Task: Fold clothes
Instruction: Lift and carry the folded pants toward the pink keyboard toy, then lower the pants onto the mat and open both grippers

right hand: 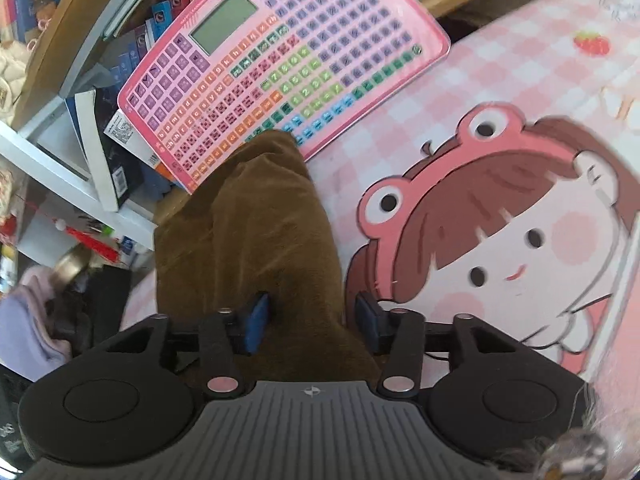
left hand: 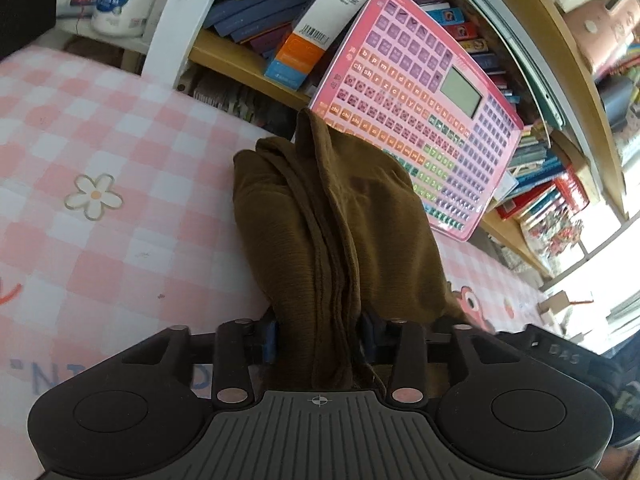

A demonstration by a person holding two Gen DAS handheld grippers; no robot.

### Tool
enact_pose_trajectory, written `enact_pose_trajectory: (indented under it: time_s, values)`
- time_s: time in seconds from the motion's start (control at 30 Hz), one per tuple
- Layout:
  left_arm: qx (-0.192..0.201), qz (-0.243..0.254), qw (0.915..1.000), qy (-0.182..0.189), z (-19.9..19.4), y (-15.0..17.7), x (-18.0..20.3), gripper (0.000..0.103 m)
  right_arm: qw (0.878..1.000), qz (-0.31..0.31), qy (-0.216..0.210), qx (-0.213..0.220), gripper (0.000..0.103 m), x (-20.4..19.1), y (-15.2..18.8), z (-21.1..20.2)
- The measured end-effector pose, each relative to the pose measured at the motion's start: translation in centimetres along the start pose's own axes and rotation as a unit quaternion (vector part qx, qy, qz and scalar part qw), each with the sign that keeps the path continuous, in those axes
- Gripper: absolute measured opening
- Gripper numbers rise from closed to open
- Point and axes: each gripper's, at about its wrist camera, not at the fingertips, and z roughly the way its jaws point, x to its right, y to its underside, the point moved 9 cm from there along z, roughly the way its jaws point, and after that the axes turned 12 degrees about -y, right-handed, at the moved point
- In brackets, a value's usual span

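A brown garment (left hand: 328,220) lies folded into a narrow, thick bundle on the pink checked table cover (left hand: 100,140). Its far end rests against a pink toy keyboard tablet (left hand: 420,120). My left gripper (left hand: 320,332) straddles the near end, with the layered edges loose between its blue pads (left hand: 270,340). In the right wrist view the same brown garment (right hand: 248,220) runs between the fingers of my right gripper (right hand: 312,312). There is a gap between the cloth and the right-hand pad (right hand: 366,316). Both grippers are open.
The pink keyboard tablet (right hand: 280,60) leans against a shelf crammed with books (left hand: 260,12). A white can (left hand: 120,4) stands at the far left. The table cover (right hand: 500,80) carries a cartoon girl print (right hand: 500,240). A pale purple cloth (right hand: 24,320) lies off the table's left side.
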Motion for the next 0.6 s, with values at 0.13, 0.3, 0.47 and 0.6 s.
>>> enact_pose_trajectory:
  time_s: [0.13,0.3,0.47,0.6]
  values:
    - [0.024,0.005,0.9997,-0.005,-2.6,0.2,-0.1,0.050,0.999,-0.043,0.008,0.012,0.056,-1.1,0.3,-2.6]
    - [0.044,0.010,0.9988,-0.017,-5.6,1.9,-0.2,0.052,0.992,-0.121,0.038,0.018,0.061,-3.0,1.5,-5.7]
    - [0.073,0.059,0.9932,-0.070,-7.9,4.4,0.7,0.064,0.978,-0.194,0.077,0.022,0.065,-4.2,3.3,-8.4]
    - [0.070,0.097,0.9847,-0.127,-8.6,6.7,1.2,0.077,0.960,-0.254,0.118,0.020,0.074,-4.5,5.0,-9.5]
